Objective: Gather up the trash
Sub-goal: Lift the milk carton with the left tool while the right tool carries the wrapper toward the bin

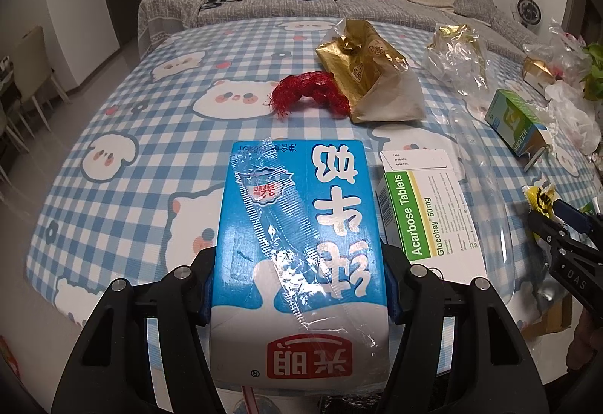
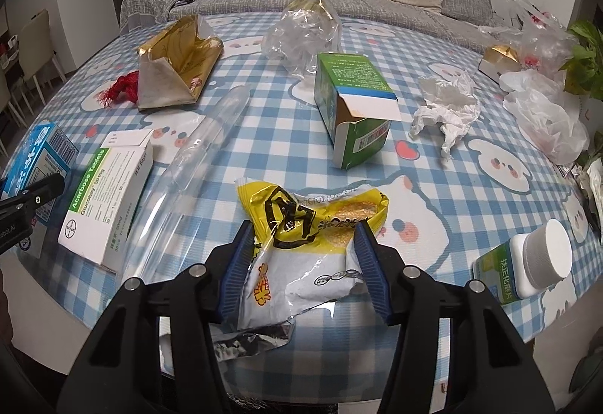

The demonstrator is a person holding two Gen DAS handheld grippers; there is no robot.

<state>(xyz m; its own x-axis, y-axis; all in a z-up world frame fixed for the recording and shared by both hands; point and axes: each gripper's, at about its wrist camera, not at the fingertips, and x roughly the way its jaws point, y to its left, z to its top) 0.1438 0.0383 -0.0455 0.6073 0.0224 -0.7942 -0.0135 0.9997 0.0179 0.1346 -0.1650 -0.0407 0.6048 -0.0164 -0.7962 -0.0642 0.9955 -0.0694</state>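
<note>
Your left gripper (image 1: 299,282) is clamped across the lower half of the blue-and-white milk carton (image 1: 297,240) with its blue pads flat on both narrow sides, holding it out above the blue-checked tablecloth with cartoon bears (image 1: 150,135). The carton is stiff card that looks empty and light, and the clear film on its face is slick, so stay on the side panels, where you are.

Your right gripper (image 2: 303,263) straddles the crumpled yellow-and-white foil snack wrapper (image 2: 309,236) lying at the near edge of the table. The pads sit at its edges, but I cannot tell whether they are pressing it yet — the foil bulges loosely between them. This wrapper is thin, soft and slippery and will fold rather than resist, so pinch the bunched middle, not a loose corner.

Further out, the white-and-green tablet box (image 2: 105,206) and the open green cardboard box (image 2: 354,108) are rigid and easy to take by their sides — the crumpled white tissue (image 2: 448,108) weighs nothing.
</note>
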